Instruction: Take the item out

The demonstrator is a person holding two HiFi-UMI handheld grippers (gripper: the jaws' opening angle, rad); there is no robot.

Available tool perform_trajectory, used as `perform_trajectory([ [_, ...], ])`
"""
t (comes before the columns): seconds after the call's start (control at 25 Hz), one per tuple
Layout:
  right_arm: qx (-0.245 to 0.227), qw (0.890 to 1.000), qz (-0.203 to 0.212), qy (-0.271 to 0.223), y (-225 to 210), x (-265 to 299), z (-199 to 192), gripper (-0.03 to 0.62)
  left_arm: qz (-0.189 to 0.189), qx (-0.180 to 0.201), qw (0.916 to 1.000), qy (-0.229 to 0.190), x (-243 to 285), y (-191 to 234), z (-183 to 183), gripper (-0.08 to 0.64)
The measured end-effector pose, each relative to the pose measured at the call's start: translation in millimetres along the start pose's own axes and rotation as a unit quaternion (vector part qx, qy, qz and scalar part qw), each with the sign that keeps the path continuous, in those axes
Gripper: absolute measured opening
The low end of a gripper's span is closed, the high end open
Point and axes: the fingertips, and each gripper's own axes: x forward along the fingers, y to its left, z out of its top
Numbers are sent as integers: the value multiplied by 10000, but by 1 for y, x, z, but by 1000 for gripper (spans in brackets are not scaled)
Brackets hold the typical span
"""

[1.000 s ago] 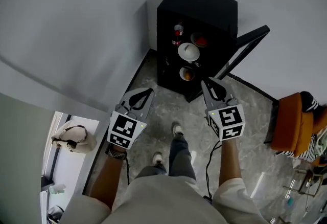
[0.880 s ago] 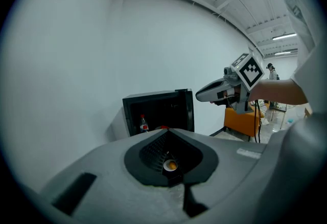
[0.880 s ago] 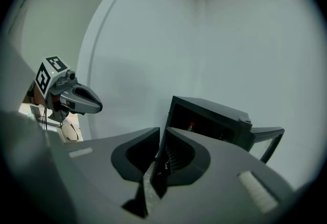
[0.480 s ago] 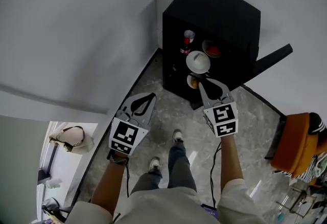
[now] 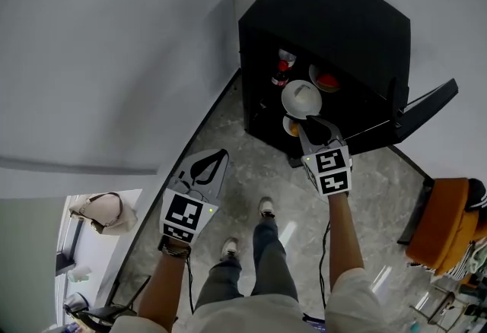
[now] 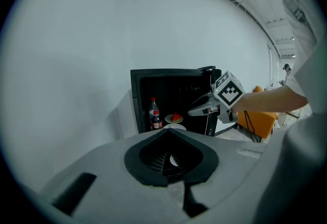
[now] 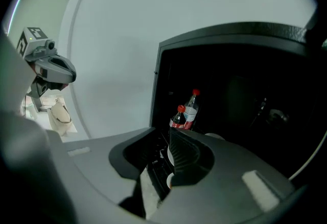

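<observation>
L gripper point(image 5: 221, 154): jaws tip-to-tip, empty, well back from cabinet point(image 5: 335, 12).
R gripper point(image 5: 312, 123): jaws a slit apart, empty, at cabinet mouth (door open).
Inside: white bowl point(image 5: 301, 98) just beyond R tips; bottles point(image 5: 283, 68) & red-food plate point(image 5: 327, 82) farther in.

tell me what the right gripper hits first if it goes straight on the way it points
Most likely the white bowl inside the cabinet: the right gripper points at it, jaws apart, with nothing between. A lower bowl sits close beside that line, and depth is hard to judge.
</observation>
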Motion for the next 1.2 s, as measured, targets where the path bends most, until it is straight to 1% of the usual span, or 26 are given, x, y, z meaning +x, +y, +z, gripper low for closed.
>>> perform_trajectory([
  [0.2,-44,9997,114,208,-4,37,-20,102,0,-141,9998,159,18,3,-20,5],
  [0.32,28,9990,257,371,-5,58,-38,118,10,-269,9994,222,28,3,-30,5],
  [0.48,-83,9981,234,571,-8,81,-58,128,18,-398,9987,314,42,5,-42,5],
  [0.6,-381,9961,139,790,-15,97,-73,145,5,-444,9983,388,49,4,-51,5],
  [0.76,-875,9903,18,1077,-23,120,-91,173,-5,-528,9974,487,58,2,-64,5],
  [0.92,-1373,9807,-90,1387,-26,137,-110,186,-7,-598,9966,569,62,1,-74,5],
  [1.08,-1717,9726,-242,1551,-28,151,-123,192,19,-644,9959,629,64,3,-83,5],
  [1.2,-2205,9600,-432,1673,-32,160,-128,196,-3,-686,9955,647,67,3,-88,5],
])
